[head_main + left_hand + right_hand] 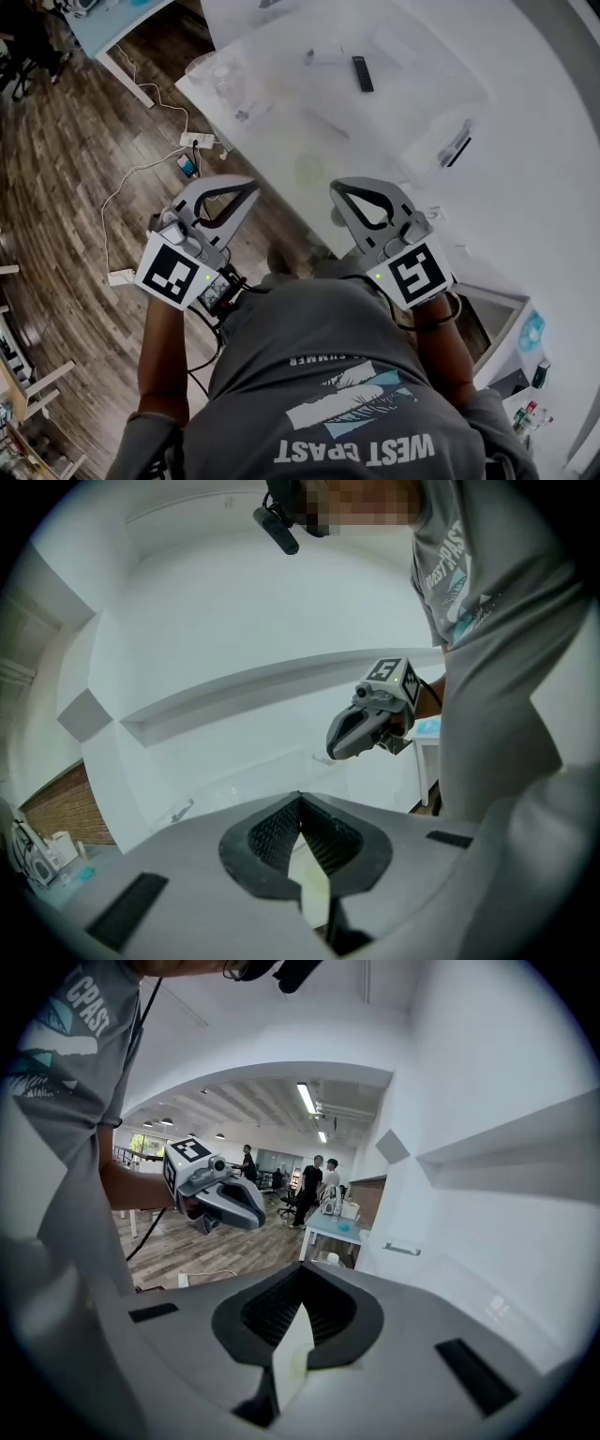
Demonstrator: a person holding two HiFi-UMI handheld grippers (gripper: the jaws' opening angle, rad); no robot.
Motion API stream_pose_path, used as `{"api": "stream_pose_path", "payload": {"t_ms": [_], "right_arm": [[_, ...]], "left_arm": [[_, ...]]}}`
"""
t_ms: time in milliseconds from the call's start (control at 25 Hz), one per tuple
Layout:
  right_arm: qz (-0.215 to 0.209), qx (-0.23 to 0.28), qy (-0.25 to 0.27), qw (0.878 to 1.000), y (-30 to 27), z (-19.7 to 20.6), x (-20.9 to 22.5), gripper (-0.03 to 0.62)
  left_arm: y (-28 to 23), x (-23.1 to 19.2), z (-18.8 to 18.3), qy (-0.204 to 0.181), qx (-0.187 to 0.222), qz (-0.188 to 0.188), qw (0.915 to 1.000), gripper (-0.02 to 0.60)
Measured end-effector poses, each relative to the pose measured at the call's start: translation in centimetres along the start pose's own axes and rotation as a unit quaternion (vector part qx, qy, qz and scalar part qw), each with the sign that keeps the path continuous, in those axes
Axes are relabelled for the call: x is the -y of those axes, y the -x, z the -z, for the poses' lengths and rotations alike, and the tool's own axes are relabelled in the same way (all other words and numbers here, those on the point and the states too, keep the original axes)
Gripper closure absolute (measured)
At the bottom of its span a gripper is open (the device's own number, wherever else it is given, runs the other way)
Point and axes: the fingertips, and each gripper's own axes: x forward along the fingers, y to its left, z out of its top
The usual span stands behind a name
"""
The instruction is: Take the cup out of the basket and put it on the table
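Cup point(309, 170) shows only as a faint, pale yellow-green round shape on the white desk point(525, 187), near the middle of the head view. Glare washes it out, so nothing more of its form can be told. It stands on the desk surface, apart from both grippers, a little above and between their tips in the frame. At the desk's corner in the upper left, what looks like a pale basket point(214, 73) is barely visible in the same glare, well apart from the cup. A dark remote control point(362, 73) lies on the desk at top centre. The left gripper point(246, 187) sits left of centre, over the desk's near edge and the wooden floor point(66, 187). Its jaws are clenched tip to tip with nothing between them, and its own view shows the ribbed pads point(272, 832) meeting at the point. The right gripper point(339, 190) sits right of centre at the desk's near edge. Its jaws are likewise pressed together and empty, as its own view confirms. On the floor to the left of the desk lie a white power strip point(199, 141) and a trailing white cable point(122, 192). The person's grey T-shirt point(319, 375) fills the bottom of the head view. In the right gripper view, several people point(312, 1185) stand far off in the background.
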Motion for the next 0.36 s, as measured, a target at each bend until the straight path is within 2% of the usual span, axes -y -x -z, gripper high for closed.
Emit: {"api": "stream_pose_path", "payload": {"t_ms": [160, 360], "right_arm": [[0.008, 0.029, -0.008, 1.000, 1.9, -1.8, 0.4, 0.583], [0.007, 0.042, -0.013, 0.999, 5.4, -1.9, 0.7, 0.583]], "left_arm": [[-0.5, 0.7, -1.0, -0.003, -0.003, 0.001, 1.0000, 0.571], [-1.8, 2.9, -2.6, -0.002, -0.007, -0.005, 1.0000, 0.572]]}}
